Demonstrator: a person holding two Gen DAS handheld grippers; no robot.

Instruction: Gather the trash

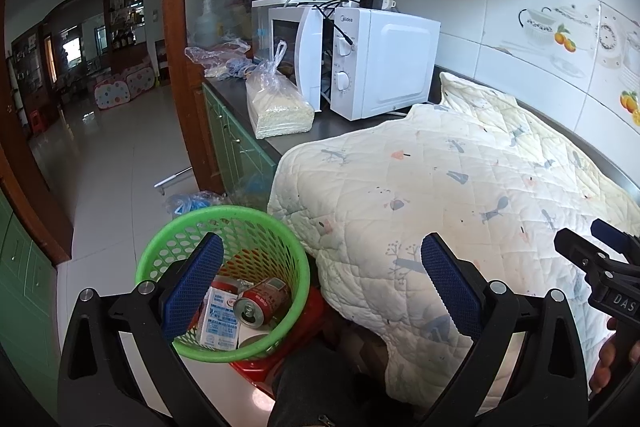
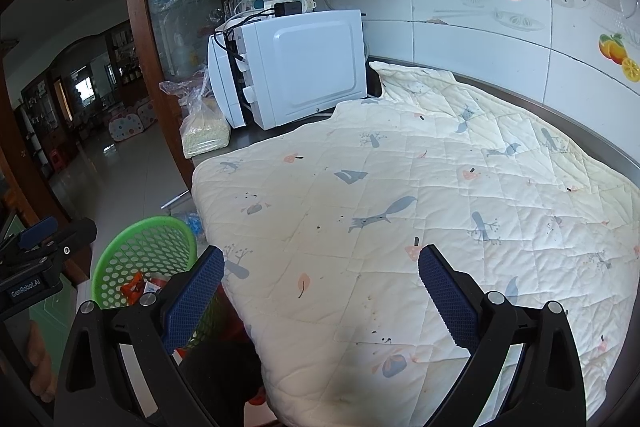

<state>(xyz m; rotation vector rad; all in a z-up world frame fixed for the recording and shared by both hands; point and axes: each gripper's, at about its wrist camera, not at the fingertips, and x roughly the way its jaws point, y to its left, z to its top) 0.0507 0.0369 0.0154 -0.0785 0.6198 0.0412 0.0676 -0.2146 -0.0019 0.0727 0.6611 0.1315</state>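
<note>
A green mesh waste basket stands on the floor beside the counter, on something red. Inside it lie a red drink can and a white carton. My left gripper is open and empty, its left finger over the basket, its right finger over the quilt. The basket shows at lower left in the right wrist view, with orange wrappers inside. My right gripper hangs open and empty over the quilted cloth, which covers the counter. Each gripper appears at the edge of the other's view.
A white microwave with its door ajar stands at the counter's far end, a bag of pale noodles beside it. Green cabinets run below. Blue plastic bags lie on the tiled floor. A tiled wall backs the counter.
</note>
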